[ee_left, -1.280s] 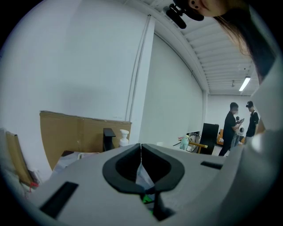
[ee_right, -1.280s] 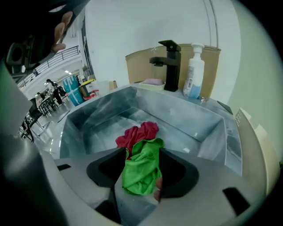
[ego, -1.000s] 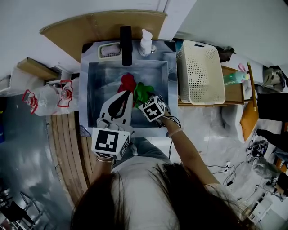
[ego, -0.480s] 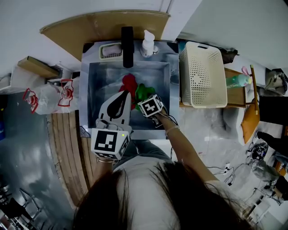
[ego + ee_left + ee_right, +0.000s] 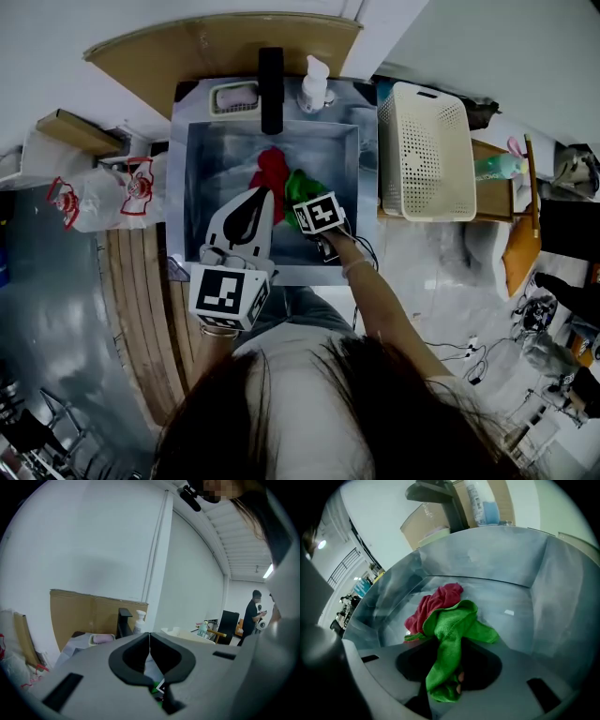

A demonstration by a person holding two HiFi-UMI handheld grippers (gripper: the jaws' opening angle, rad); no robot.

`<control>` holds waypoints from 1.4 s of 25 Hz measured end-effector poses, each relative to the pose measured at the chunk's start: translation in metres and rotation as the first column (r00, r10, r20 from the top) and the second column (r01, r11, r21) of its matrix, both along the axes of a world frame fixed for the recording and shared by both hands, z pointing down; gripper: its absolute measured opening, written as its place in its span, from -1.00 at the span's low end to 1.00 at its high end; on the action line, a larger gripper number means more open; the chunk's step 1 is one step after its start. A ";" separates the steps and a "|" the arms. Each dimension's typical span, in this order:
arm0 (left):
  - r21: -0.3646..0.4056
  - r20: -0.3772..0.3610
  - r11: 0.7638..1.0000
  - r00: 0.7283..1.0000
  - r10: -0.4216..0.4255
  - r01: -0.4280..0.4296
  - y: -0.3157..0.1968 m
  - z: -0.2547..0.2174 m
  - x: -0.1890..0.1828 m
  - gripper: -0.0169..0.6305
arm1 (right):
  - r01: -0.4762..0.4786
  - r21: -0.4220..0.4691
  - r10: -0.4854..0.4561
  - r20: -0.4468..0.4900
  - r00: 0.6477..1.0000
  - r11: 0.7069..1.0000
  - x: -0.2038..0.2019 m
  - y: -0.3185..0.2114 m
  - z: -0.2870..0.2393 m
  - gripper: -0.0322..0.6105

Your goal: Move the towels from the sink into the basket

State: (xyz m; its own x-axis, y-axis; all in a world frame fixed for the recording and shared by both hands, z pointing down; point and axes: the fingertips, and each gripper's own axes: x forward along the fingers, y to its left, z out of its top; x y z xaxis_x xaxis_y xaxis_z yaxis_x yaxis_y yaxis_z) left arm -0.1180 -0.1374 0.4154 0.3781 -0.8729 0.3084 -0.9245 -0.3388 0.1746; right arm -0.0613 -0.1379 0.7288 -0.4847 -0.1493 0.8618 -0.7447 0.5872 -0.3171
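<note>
A green towel and a red towel lie bunched together in the steel sink. My right gripper points steeply down into the sink. Its jaws have just been closing and now pinch a fold of the green towel, which runs through the gap; the red towel lies just behind. My left gripper hovers over the sink's near left part with its jaws shut and nothing in them, as the left gripper view also shows. The cream perforated basket stands right of the sink.
A black faucet, a soap bottle and a sponge tray line the sink's back rim. A plastic bag sits at the left. A green bottle stands beyond the basket. A person stands far off.
My right gripper has sunk lower into the sink onto the green towel and rolled a little. The left gripper has stayed where it was.
</note>
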 end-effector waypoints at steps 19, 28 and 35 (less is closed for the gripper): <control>0.016 0.007 0.992 0.992 0.123 -0.123 -0.001 -0.015 -0.015 -0.92 | -0.141 0.158 0.143 -0.004 0.990 0.977 0.016 -0.001 -0.065 -0.64; 0.037 0.003 0.981 0.982 0.189 -0.189 0.004 -0.019 -0.018 -0.92 | -0.220 0.244 0.219 0.033 0.975 0.944 0.014 0.002 -0.100 -0.65; 0.057 -0.012 0.967 0.968 0.250 -0.249 0.009 -0.023 -0.023 -0.92 | -0.256 0.314 0.251 0.057 0.966 0.914 0.009 0.004 -0.138 -0.65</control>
